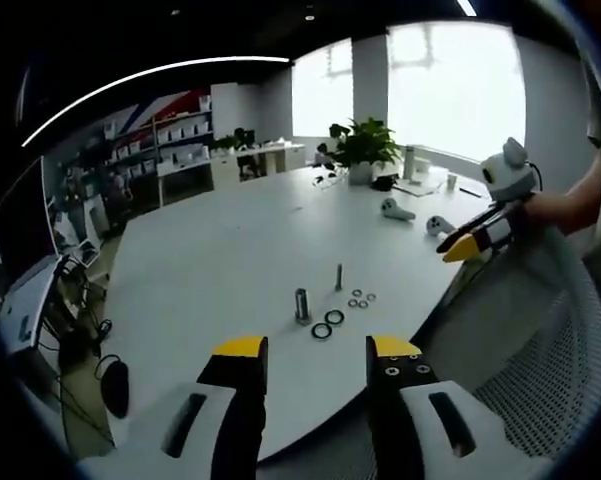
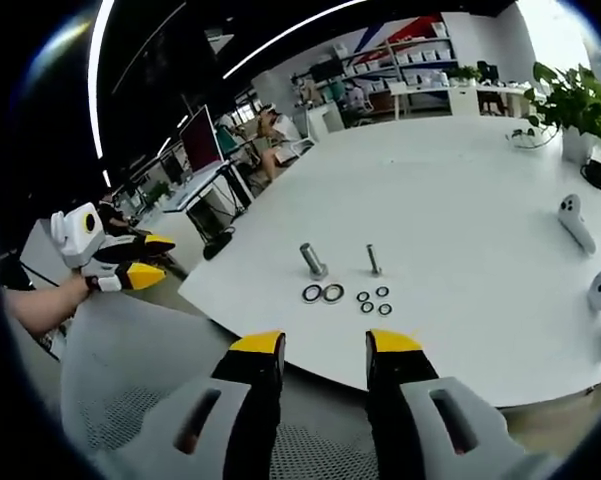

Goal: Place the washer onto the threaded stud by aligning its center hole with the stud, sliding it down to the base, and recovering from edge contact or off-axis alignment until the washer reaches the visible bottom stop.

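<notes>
The big white counter [image 2: 450, 190] holds all the parts, and both grippers hang back off its near edge, above a mesh chair. The left gripper [image 1: 318, 348] has its jaws apart with nothing between them. The right gripper [image 2: 323, 343] has its jaws spread too, and they are empty.

A fat stud [image 2: 312, 260] and a thin threaded stud [image 2: 373, 260] stand up near the counter edge, a little apart. Just in front of the fat one lie two bigger washers [image 2: 323, 293], touching each other. Beside them, in front of the thin one, lies a bunch of four small washers [image 2: 373, 300].

A washer looks like a flat metal ring, so it is likely hard, light and slippery. Lying flat, it will be tricky to lift. I would pinch it by its outer rim, with the hole left free for the stud.
</notes>
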A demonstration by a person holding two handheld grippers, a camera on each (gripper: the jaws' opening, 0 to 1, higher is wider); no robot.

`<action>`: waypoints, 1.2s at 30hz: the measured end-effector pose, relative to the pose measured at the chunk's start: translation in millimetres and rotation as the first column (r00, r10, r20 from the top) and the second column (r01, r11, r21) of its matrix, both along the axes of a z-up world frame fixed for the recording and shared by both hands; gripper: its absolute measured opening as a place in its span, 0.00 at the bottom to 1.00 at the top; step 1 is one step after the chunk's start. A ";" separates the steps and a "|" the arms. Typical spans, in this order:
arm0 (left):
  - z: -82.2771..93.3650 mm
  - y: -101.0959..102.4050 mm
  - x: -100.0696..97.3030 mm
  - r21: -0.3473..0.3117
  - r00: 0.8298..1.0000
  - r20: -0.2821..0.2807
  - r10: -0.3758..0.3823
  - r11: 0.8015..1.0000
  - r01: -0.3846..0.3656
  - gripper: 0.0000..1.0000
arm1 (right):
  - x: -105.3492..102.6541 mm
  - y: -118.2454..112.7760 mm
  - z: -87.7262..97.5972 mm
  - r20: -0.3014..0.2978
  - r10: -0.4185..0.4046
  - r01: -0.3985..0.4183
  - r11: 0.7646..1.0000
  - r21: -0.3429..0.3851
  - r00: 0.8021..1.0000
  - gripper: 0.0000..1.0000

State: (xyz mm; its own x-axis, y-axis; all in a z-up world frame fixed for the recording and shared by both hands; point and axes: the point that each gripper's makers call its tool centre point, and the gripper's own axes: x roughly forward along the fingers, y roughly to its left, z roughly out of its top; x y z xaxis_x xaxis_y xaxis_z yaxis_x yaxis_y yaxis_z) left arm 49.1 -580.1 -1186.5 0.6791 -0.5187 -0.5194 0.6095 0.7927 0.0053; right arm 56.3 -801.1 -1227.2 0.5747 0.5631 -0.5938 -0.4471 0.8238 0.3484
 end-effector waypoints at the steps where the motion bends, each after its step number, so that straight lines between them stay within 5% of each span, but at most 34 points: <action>1: -0.2 0.1 0.0 0.000 1.000 -0.002 0.001 1.000 -0.001 0.37 | -0.2 0.3 -0.1 -0.001 0.002 -0.002 1.000 0.000 1.000 0.34; 15: 4.3 6.9 3.5 0.002 0.999 0.017 0.030 1.000 -0.030 0.37 | -0.7 5.0 -0.2 -0.001 0.035 -0.035 0.999 -0.010 0.999 0.35; 18: -3.4 -1.8 -5.0 0.044 0.999 -0.015 -0.039 0.998 0.039 0.40 | -1.0 4.3 -0.2 -0.002 0.033 -0.033 0.999 -0.008 0.999 0.35; 29: -5.1 -8.4 -12.5 0.081 0.995 -0.019 -0.103 0.991 0.104 0.44 | -0.3 1.8 0.2 -0.002 0.025 -0.025 1.000 -0.003 1.000 0.35; 31: -3.5 -10.8 -12.8 0.029 0.995 -0.028 -0.091 0.995 0.092 0.44 | 0.0 1.9 0.9 -0.001 0.021 -0.021 1.000 0.003 1.000 0.35; 36: -3.0 -11.3 -25.0 0.016 0.989 -0.040 -0.139 0.990 0.140 0.43 | 1.2 1.5 1.1 0.004 0.018 -0.018 1.000 0.001 1.000 0.34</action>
